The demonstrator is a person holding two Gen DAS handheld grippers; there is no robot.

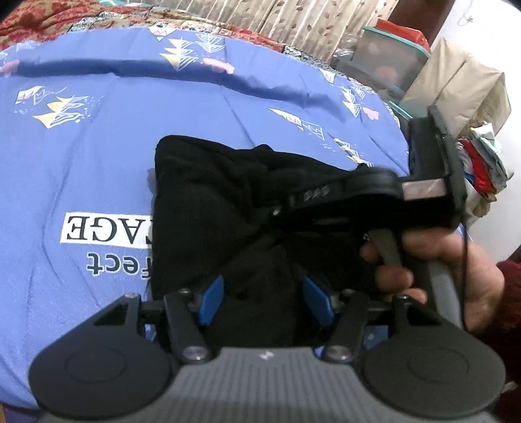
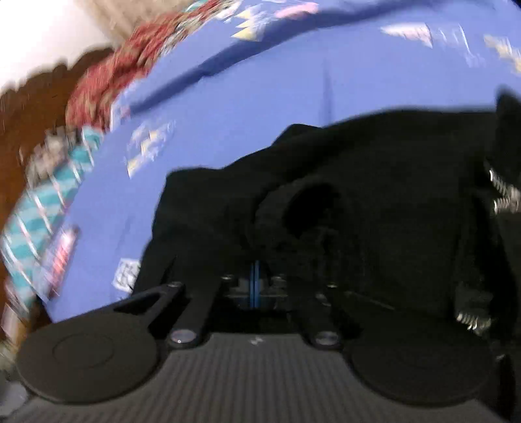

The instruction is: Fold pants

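Black pants point(image 1: 215, 208) lie bunched on a blue printed bedsheet point(image 1: 81, 156). My left gripper point(image 1: 265, 304) is open, its blue pads point(image 1: 211, 301) spread either side of the near edge of the pants. The right gripper's body point(image 1: 433, 182), held by a hand point(image 1: 456, 260), reaches in from the right over the pants. In the blurred right wrist view, my right gripper point(image 2: 255, 283) has its blue pads pressed together low over the black pants point(image 2: 374, 201). Whether cloth is pinched between them is hidden.
A red patterned blanket point(image 1: 42, 26) lies along the far edge of the bed. Curtains point(image 1: 293, 19), plastic boxes point(image 1: 390, 58), a beige covered object point(image 1: 456, 84) and a pile of clothes point(image 1: 485, 169) stand at the right beyond the bed.
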